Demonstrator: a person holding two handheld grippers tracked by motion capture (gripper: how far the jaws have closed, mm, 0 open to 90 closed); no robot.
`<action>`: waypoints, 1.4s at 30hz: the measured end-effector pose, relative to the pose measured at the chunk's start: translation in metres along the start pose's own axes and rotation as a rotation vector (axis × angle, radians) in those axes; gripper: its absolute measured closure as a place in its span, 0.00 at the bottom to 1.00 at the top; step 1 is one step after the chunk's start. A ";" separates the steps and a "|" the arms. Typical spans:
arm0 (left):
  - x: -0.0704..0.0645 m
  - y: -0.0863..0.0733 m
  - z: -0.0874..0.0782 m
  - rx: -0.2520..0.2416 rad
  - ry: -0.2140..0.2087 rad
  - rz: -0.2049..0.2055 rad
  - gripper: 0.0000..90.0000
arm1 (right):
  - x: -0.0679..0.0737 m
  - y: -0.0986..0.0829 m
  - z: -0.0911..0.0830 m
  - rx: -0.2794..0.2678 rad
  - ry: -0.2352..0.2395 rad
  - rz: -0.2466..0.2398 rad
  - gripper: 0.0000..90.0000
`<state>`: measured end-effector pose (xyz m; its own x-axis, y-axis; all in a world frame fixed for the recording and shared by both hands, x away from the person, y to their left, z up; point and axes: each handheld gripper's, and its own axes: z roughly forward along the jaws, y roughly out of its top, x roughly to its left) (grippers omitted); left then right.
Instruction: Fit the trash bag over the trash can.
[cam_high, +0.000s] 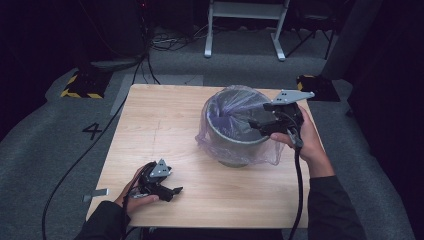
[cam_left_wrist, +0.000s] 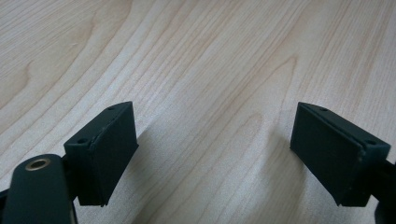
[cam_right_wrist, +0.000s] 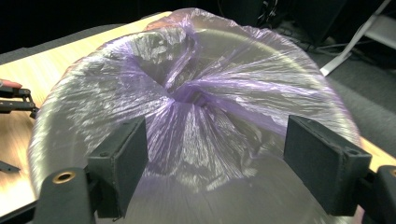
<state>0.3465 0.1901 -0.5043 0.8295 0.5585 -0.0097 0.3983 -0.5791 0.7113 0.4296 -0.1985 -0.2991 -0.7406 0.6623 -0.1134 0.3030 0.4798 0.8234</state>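
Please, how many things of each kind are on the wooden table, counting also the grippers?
Grey round metal bin: 1
Translucent purple plastic bag lining it: 1
Black two-jaw grippers, left gripper and right gripper: 2
Total: 4

Grey bin (cam_high: 235, 142) upright on the table's right half, near the far edge. Purple translucent bag (cam_right_wrist: 196, 107) lines it: mouth stretched over the rim, skirt hanging crumpled down the outside, the film inside bunched toward the centre.
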 end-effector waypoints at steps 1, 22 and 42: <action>0.000 0.000 0.000 0.000 0.000 0.001 0.16 | 0.000 0.000 0.000 0.000 0.000 0.000 0.25; 0.000 0.000 0.000 0.000 -0.001 0.001 0.16 | 0.026 -0.045 -0.054 -0.022 -0.071 -0.121 0.21; 0.000 0.000 0.000 0.000 0.000 0.000 0.16 | 0.028 -0.132 -0.046 0.136 -0.117 -0.123 0.19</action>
<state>0.3466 0.1901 -0.5043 0.8297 0.5581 -0.0099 0.3980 -0.5791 0.7115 0.3420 -0.2696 -0.3853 -0.7047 0.6525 -0.2787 0.2985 0.6290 0.7179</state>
